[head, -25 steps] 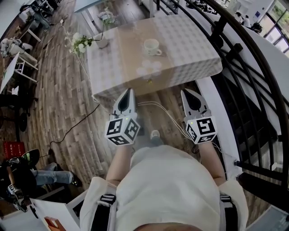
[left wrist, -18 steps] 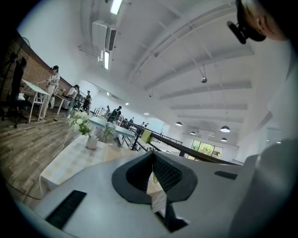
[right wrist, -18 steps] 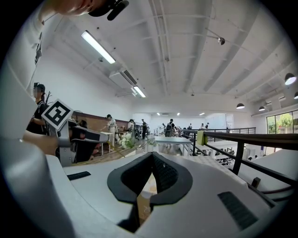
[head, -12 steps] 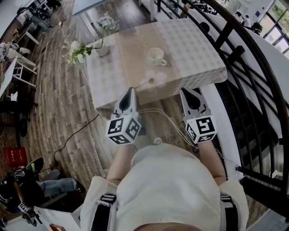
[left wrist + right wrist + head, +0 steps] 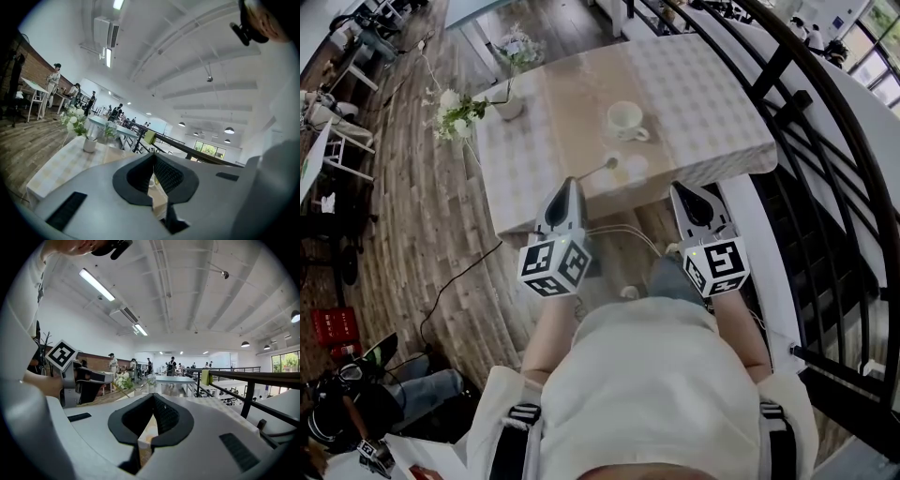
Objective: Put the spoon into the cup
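Observation:
A white cup (image 5: 624, 118) stands on the checked tablecloth of a table (image 5: 712, 103) ahead of me. A spoon (image 5: 602, 168) lies nearer the table's front edge, its bowl pointing toward the cup. My left gripper (image 5: 570, 185) hovers just short of that edge, its tip a little below and left of the spoon. It is shut and holds nothing. My right gripper (image 5: 679, 188) is level with it to the right, also shut and holding nothing. In the gripper views, the left gripper (image 5: 153, 157) and the right gripper (image 5: 153, 397) each show their pads meeting.
A white vase with flowers (image 5: 508, 105) stands at the table's left corner, also seen as the vase (image 5: 89, 144). A black railing (image 5: 825, 141) runs along the right. Cables (image 5: 619, 230) trail on the wooden floor (image 5: 412, 206) under the grippers.
The table, cup and spoon have come closer to me and sit lower in the head view. Both grippers have stayed shut and side by side.

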### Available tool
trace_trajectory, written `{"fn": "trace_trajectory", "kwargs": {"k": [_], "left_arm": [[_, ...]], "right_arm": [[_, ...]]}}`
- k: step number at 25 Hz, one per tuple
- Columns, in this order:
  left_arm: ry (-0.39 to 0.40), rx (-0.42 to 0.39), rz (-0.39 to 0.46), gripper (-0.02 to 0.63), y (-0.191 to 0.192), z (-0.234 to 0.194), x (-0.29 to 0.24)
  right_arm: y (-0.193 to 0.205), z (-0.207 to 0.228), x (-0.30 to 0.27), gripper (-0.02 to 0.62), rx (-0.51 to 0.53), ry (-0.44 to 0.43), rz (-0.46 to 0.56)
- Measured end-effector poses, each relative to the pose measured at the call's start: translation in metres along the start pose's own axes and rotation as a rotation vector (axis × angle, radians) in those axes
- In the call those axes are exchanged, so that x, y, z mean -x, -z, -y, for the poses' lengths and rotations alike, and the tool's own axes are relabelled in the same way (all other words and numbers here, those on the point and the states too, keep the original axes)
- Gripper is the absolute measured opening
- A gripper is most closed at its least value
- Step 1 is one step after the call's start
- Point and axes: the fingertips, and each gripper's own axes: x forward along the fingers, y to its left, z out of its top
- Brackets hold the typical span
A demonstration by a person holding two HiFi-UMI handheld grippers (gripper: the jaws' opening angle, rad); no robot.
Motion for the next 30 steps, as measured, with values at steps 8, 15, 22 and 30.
{"fn": "trace_trajectory", "kwargs": {"k": [8,15,22,30], "left_arm": [[-0.073,0.028,0.025,0.005,-0.001,-0.013,-0.043],[-0.154,0.045,0.043,0.005,0.001,-0.018,-0.082],[-0.234,0.056,0.038,0.005,0.008,-0.019,-0.112],[-0.302,0.073,0.019,0.005,0.017,-0.026,-0.143]], "right_arm": [[-0.006,0.033,-0.047,0.0,0.003,-0.061,0.026],[-0.013,0.066,-0.089,0.0,0.025,-0.153,0.04],[-0.016,0.094,-0.125,0.0,0.028,-0.241,0.045],[-0.013,0.108,-0.172,0.0,0.045,-0.362,0.012]]}}
